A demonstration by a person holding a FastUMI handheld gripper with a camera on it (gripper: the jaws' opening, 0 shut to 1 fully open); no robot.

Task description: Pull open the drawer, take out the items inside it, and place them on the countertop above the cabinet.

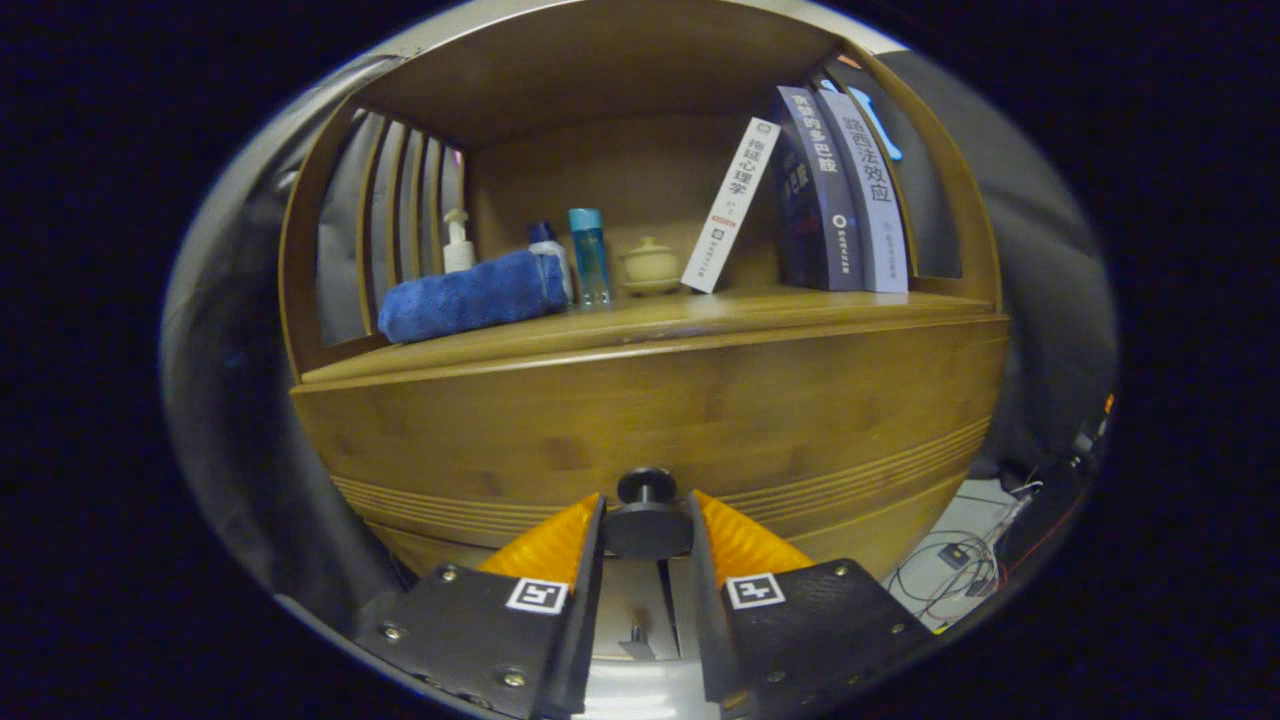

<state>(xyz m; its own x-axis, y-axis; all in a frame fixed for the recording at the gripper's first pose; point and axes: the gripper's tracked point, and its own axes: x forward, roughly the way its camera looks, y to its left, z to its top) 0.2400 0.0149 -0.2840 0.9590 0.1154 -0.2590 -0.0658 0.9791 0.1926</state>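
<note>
Gripper (647, 528) closed on the dark round knob (647, 515) of the drawer (640, 430) — both fingers (545, 545) press against the knob's sides, so the tongs are clenched on it. The drawer front appears flush with the wooden cabinet (330, 300); its contents are hidden. Above the knob lies the countertop (700, 312). On it, left of the knob's line: a rolled blue towel (470, 295), a pump bottle (458, 243), a blue-capped bottle (551, 252) and a clear teal bottle (589, 255). Almost directly above the knob — a small lidded ceramic pot (650, 266). To the right, three leaning books (815, 200). Cables (960, 565) lie on the floor, lower right of the knob.
</note>
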